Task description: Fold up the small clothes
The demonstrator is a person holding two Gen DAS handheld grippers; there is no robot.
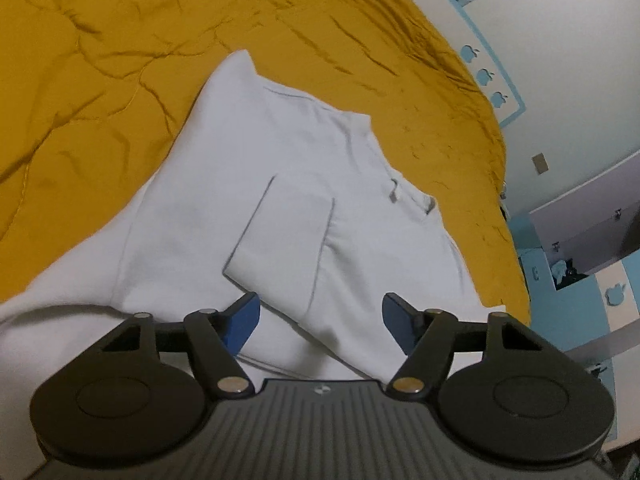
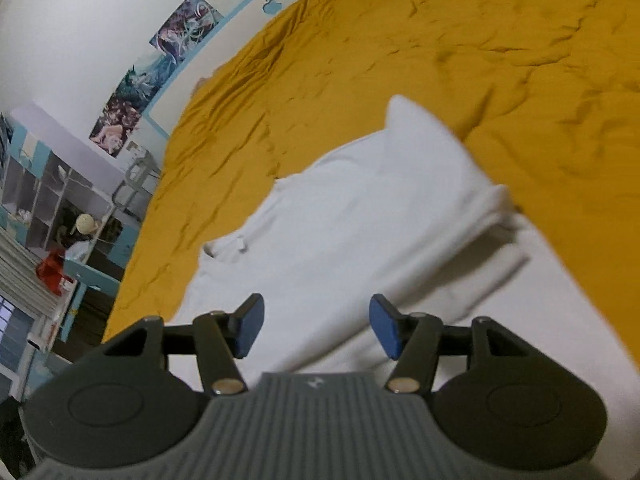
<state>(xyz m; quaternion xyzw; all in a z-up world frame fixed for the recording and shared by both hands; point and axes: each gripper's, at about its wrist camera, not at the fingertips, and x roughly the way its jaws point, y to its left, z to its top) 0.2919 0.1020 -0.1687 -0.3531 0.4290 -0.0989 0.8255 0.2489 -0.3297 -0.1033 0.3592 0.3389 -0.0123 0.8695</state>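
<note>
White shirt (image 1: 288,184) | lies on mustard bed cover (image 1: 100,60), one sleeve folded in | body folds seemingly left | left tool (image 1: 320,326), right tool (image 2: 316,326): both spread, empty

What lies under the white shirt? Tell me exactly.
The white shirt lies on a wrinkled mustard-yellow bedspread, which shows on its far and side edges. One sleeve is folded on top. Anything directly beneath the shirt is covered.

A white T-shirt (image 1: 280,184) lies spread on the mustard-yellow bed cover (image 1: 100,60), one short sleeve (image 1: 280,232) folded inward over its body.
</note>
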